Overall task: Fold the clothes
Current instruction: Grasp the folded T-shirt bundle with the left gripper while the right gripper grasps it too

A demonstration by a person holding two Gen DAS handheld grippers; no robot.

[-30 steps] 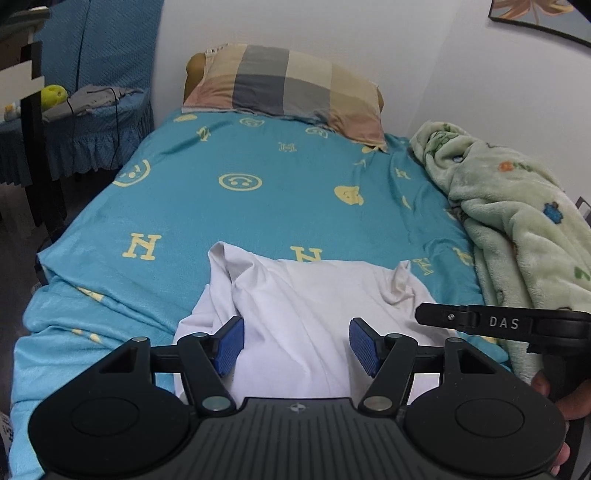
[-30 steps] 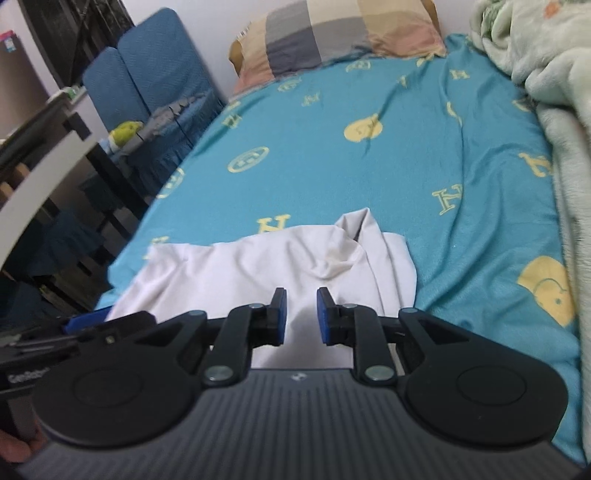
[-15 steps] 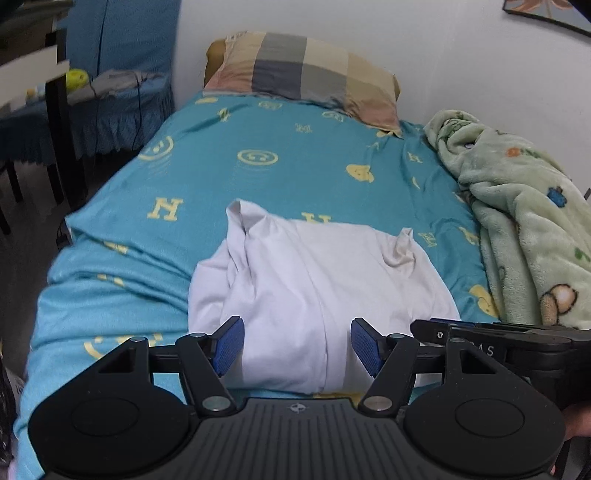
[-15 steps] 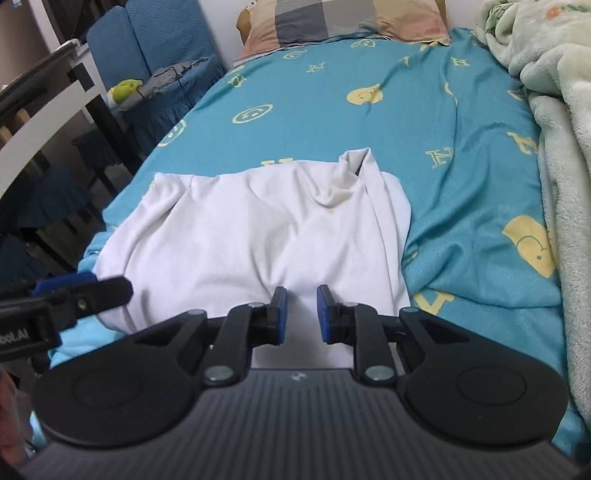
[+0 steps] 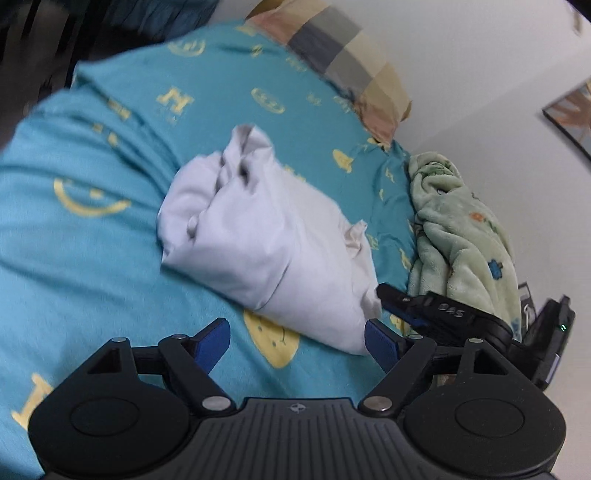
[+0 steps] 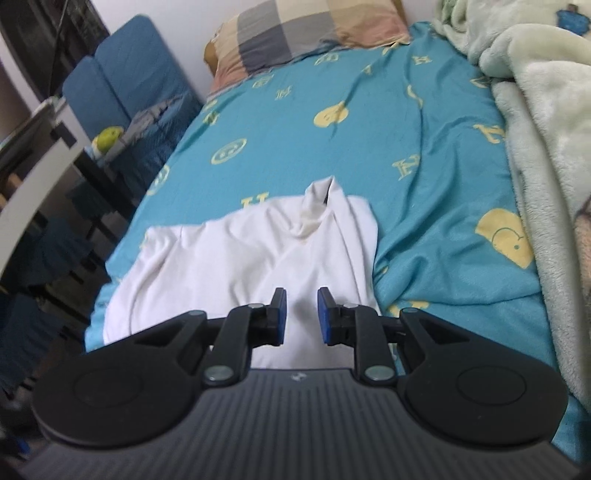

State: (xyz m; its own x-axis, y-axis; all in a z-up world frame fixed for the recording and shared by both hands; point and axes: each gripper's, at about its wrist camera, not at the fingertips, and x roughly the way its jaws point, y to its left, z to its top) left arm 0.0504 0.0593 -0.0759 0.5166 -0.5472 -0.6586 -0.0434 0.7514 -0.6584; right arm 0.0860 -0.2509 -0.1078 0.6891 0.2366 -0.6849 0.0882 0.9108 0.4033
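Note:
A white garment [image 5: 266, 236] lies crumpled and partly folded on the teal bed sheet [image 5: 92, 258], its collar pointing toward the pillow. My left gripper [image 5: 297, 341] hovers tilted over the sheet just short of the garment's near edge. Its jaws are opening wide and nothing is between them. In the right wrist view the same garment [image 6: 258, 266] spreads below my right gripper [image 6: 302, 315], whose pads stand a narrow gap apart with no cloth pinched. One of the right gripper's black fingers [image 5: 406, 304] shows at the garment's near right corner.
A checked pillow [image 6: 306, 29] lies at the head of the bed. A pale green fleece blanket [image 6: 546, 110] is heaped along the right side by the wall. A blue chair [image 6: 129, 85] and a white table edge [image 6: 33, 177] stand left of the bed.
The left wrist view has rolled sharply and pulled toward the bed's near left side, and the left jaws have spread wider. The right gripper shifted slightly over the garment; its gap is unchanged.

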